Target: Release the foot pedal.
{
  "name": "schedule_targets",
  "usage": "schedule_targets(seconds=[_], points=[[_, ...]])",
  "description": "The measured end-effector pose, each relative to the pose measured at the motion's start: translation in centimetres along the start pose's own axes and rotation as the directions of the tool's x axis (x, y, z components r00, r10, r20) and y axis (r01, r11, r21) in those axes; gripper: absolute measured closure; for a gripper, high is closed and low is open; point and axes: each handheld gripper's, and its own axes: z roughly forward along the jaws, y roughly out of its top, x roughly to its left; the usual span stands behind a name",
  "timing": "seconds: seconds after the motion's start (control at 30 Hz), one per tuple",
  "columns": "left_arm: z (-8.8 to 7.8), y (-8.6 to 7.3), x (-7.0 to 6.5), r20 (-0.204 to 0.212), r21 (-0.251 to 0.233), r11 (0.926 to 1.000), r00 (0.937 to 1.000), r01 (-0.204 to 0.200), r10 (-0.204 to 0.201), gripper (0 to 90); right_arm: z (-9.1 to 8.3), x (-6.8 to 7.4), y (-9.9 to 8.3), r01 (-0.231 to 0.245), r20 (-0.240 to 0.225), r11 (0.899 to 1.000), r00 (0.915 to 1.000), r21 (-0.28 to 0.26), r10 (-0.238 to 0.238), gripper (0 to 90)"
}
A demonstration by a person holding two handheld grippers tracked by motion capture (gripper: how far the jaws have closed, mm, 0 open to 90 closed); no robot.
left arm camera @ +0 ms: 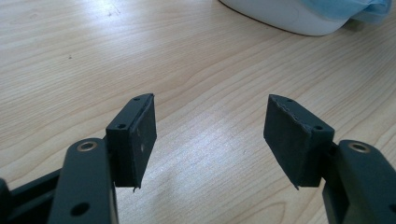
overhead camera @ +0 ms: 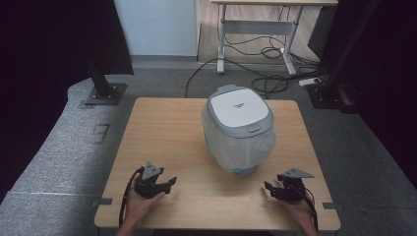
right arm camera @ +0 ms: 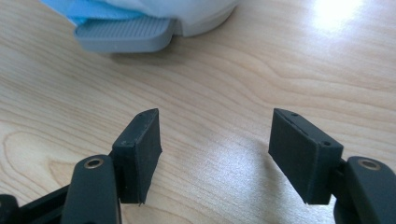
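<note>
Wooden surface (overhead camera: 162,147) on grey carpet, desk and cables behind. White bin with grey lid (overhead camera: 238,129), clear liner bag over body, blue showing at base, standing mid-surface, slightly right of centre. Left tongs (overhead camera: 169,183) and right tongs (overhead camera: 268,188) low at near edge, either side of bin, well apart from it; both spread wide, empty. Judged: start of approach, nothing grasped yet. Next move calls for reaching forward to bin, likely lid or bag rim.

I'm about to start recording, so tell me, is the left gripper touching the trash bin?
Apart. The high view shows bare table between the left gripper and the trash bin; its jaws stand open on nothing.
</note>
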Motion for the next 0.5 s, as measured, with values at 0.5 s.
schedule_targets(seconds=[0.5], points=[[-0.17,0.05,0.01,-0.003,-0.005,1.0000,1.0000,0.001,-0.001,34.8,-0.75,-0.57,0.04,-0.017,-0.005,0.999,0.9998,-0.034,0.017,32.8]])
